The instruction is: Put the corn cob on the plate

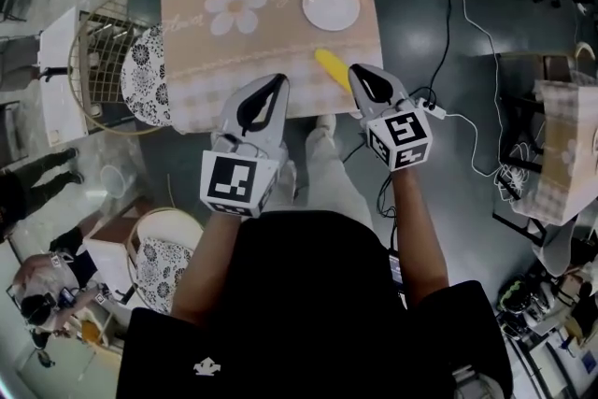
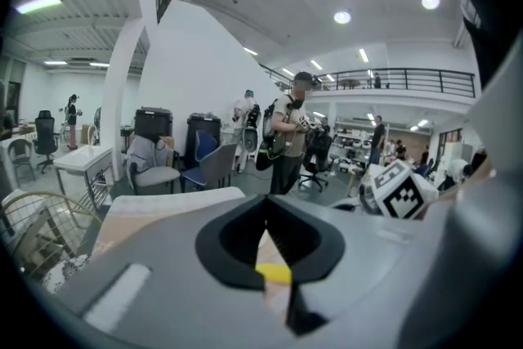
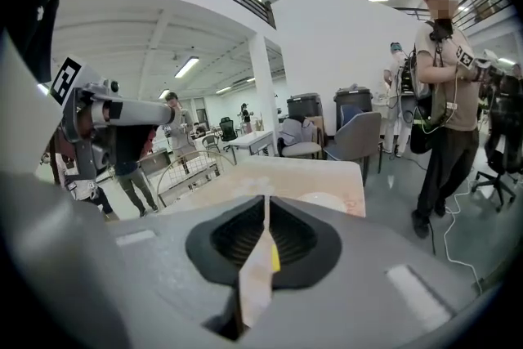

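Right gripper: jaws clenched, tips together, nothing gripped. Left gripper: jaws likewise pressed together, empty.

Yellow corn cob lies on beige checked tablecloth with daisy print, apart from round white plate, on plate's near side by table edge. Right gripper tip just beside cob's near end; contact unclear. Left gripper further from plate, on cob's left.

Head view alone shows whole cob and plate. Gripper views show only a yellow sliver through the jaw slit. Right gripper view catches plate rim beyond jaws.

Flower-print tablecloth, seemingly wicker chair, white floor cable
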The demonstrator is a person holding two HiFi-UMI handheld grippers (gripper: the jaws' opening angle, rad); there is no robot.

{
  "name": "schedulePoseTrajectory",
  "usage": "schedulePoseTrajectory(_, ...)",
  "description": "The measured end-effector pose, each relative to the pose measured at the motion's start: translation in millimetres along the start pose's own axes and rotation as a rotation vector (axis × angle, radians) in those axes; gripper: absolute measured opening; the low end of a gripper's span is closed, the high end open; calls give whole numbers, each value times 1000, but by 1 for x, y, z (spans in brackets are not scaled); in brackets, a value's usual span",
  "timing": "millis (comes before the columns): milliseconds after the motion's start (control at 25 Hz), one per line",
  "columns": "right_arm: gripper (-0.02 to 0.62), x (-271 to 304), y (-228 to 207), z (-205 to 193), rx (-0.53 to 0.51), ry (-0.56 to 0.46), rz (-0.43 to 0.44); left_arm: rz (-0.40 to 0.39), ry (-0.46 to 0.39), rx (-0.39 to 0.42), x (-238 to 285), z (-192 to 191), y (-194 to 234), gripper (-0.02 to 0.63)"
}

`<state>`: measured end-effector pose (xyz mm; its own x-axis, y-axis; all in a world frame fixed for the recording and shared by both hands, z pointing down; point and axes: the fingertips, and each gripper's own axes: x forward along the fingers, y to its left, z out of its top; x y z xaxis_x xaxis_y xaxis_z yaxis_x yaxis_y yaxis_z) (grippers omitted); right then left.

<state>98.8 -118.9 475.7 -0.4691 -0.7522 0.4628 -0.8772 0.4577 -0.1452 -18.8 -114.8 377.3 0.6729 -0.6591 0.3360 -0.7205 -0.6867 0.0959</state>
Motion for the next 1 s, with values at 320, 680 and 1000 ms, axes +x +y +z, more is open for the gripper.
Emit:
schedulePoseTrajectory(320, 67, 31, -10, -41, -37, 111, 38, 23, 43, -20, 8, -17, 7, 9)
schedulePoseTrajectory(680, 156, 65, -13, -85, -103, 241, 90, 45, 97, -45, 11, -37, 13, 8)
schedulePoseTrajectory(1000, 240, 90, -19, -131, -139, 355, 110, 61, 136, -63, 15, -53, 16, 9)
